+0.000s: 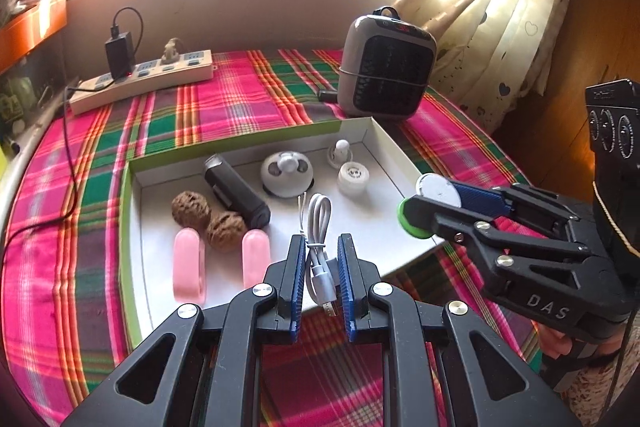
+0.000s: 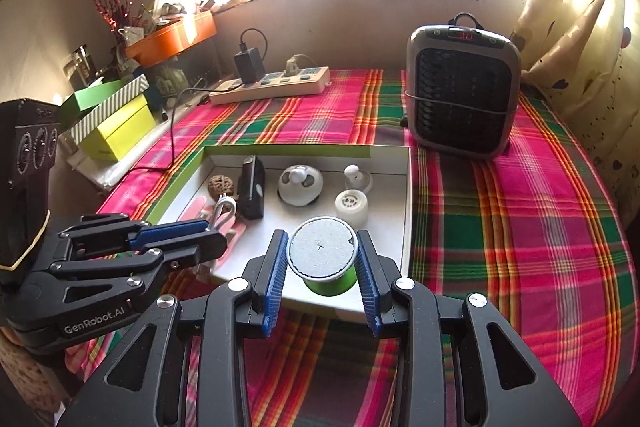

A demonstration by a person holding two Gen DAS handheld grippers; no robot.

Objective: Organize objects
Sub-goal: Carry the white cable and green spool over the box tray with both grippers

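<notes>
While clamped on a white cable (image 1: pixel 319 247), left gripper (image 1: pixel 319 287); "GenRobot.AI", "DAS"; right gripper (image 2: pixel 322 267) jaws on green spool (image 2: pixel 323 255).

Heater (image 2: pixel 462 91): upper right of frame, standing on plaid cloth (image 2: pixel 520 227)
Power strip (image 2: pixel 272 87): upper centre, black charger (image 2: pixel 249 65) plugged in
Curtain (image 1: pixel 496 7): upper right
Orange shelf (image 2: pixel 172 39): upper left

Home room, heart-print curtain (image 1: pixel 500 7), plaid tablecloth (image 2: pixel 520 207)

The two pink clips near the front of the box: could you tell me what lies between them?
In the left wrist view, one walnut lies between the pink clips, with a second walnut just behind it.
</notes>
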